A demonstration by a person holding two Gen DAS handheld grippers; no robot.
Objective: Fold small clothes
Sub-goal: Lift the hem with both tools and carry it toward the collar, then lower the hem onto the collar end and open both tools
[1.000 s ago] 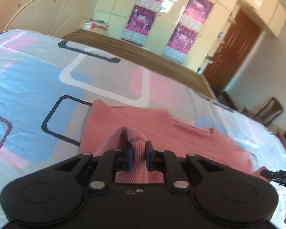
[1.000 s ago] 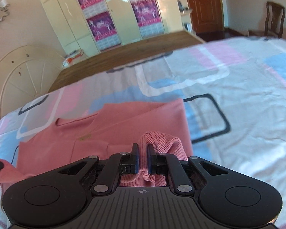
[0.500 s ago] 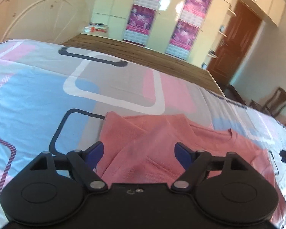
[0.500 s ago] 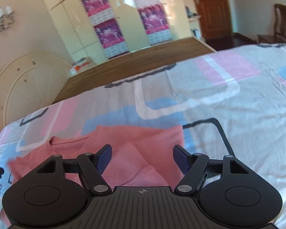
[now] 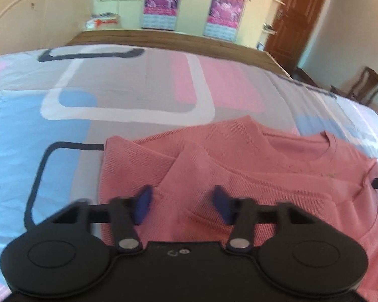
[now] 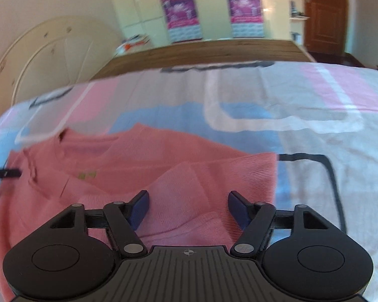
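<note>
Garment: salmon-pink ribbed knit sweater (image 5: 277, 166) lies flat on the patterned pink, blue and grey bedsheet (image 5: 128, 93), both sleeves laid inward over the body.
Left tongs (image 5: 181, 207): spread wide, holding nothing, above the left folded sleeve.
Right tongs (image 6: 187, 210): spread wide, empty, above the right folded sleeve (image 6: 189, 188).
Step in hand: judged to be preparing the next fold.
Method: pinch matching edges at equal height, lift together, lay evenly, avoid dragging the sleeves loose.

Black grippers (image 5: 182, 205) (image 6: 187, 207) — blue pads (image 5: 142, 207), 2 ea.
</note>
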